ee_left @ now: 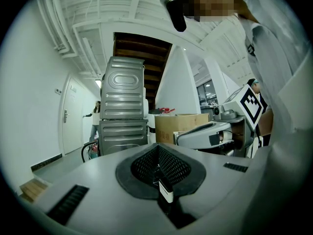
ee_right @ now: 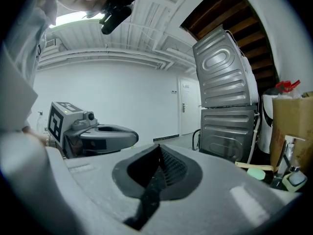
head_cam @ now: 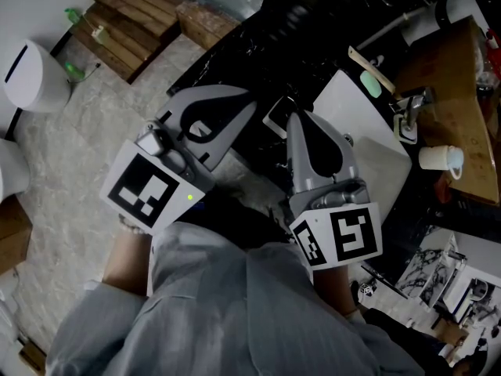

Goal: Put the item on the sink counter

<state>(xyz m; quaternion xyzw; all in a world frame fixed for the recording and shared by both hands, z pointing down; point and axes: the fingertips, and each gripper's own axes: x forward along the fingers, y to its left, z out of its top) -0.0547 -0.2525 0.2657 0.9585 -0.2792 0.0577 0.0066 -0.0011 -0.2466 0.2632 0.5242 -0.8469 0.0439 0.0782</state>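
Left gripper (head_cam: 250,105) and right gripper (head_cam: 295,118), jaws together. Wooden stick (head_cam: 370,67) lies ahead of the right one, slanting away rightward, green pad (head_cam: 370,83) just beside it.

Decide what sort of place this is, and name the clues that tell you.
Probably a laundry or utility corner in a workshop-like building: two stacked grey machines, a tap by a wooden counter, and pallets on the floor.

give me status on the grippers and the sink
Left gripper jaws shut, empty. Right gripper same. Nothing picked up. Sink ahead right, cup beside it.
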